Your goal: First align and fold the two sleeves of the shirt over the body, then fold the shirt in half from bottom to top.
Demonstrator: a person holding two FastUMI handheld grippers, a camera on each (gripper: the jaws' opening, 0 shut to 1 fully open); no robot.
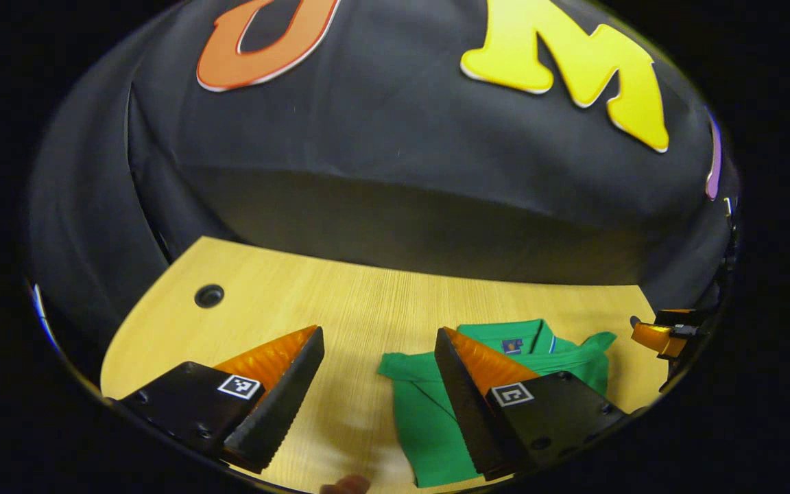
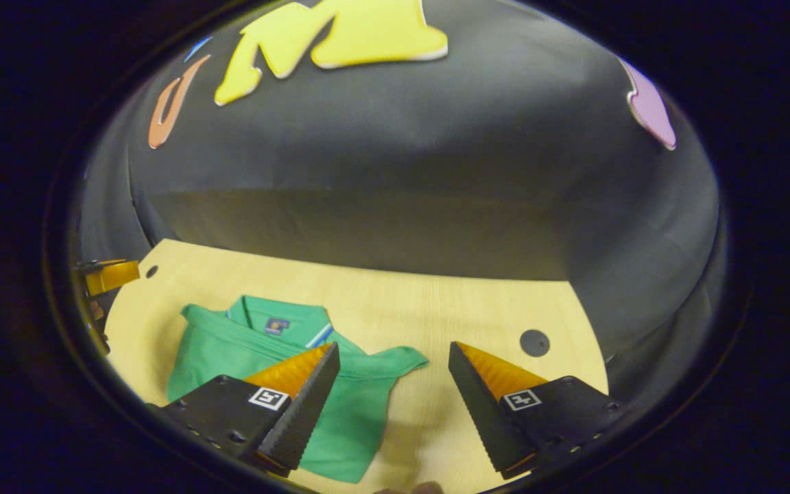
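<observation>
In the left gripper view my left gripper (image 1: 378,343) sits at the bottom of the frame with its jaws wide apart, holding nothing, hovering above the wooden table (image 1: 367,295). Just behind its right-hand finger, at lower right of centre, I see the green shirt (image 1: 429,412) lying on the table, collar toward the far edge. In the right gripper view my right gripper (image 2: 393,353) is likewise spread open and empty at the bottom, with the shirt (image 2: 230,350) at lower left, partly behind its left-hand finger, one sleeve (image 2: 395,360) reaching toward the gap between the fingers. Farther off, a dark round hole (image 2: 534,342) marks the tabletop at right.
</observation>
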